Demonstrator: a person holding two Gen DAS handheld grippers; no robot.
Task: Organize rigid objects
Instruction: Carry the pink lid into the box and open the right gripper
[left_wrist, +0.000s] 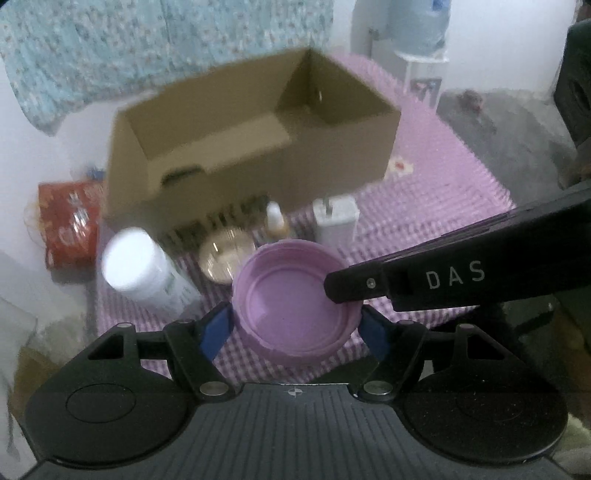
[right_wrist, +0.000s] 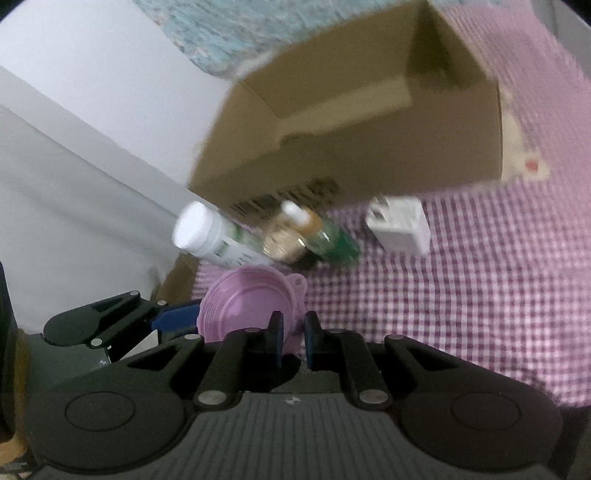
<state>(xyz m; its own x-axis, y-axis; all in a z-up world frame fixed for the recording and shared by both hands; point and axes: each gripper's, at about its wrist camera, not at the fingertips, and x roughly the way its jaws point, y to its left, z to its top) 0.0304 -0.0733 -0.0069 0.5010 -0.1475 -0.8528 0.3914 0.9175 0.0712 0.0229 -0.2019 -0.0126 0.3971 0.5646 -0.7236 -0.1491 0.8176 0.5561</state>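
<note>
A purple plastic lid (left_wrist: 295, 299) sits between the blue pads of my left gripper (left_wrist: 295, 328), which is shut on its sides above the checked cloth. My right gripper (right_wrist: 293, 339) pinches the same lid's rim (right_wrist: 255, 302) from the right; one of its fingers (left_wrist: 354, 284) reaches over the lid in the left wrist view. An open, empty cardboard box (left_wrist: 255, 125) stands behind. In front of it lie a white-capped bottle (left_wrist: 140, 269), a gold-lidded jar (left_wrist: 225, 254), a small dropper bottle (left_wrist: 275, 218) and a white charger plug (left_wrist: 336, 218).
The purple checked tablecloth (right_wrist: 461, 288) stretches to the right. A red packet (left_wrist: 68, 225) lies off the table's left edge. A green bottle (right_wrist: 332, 240) lies beside the jar. A white wall and a patterned blue cloth are behind the box.
</note>
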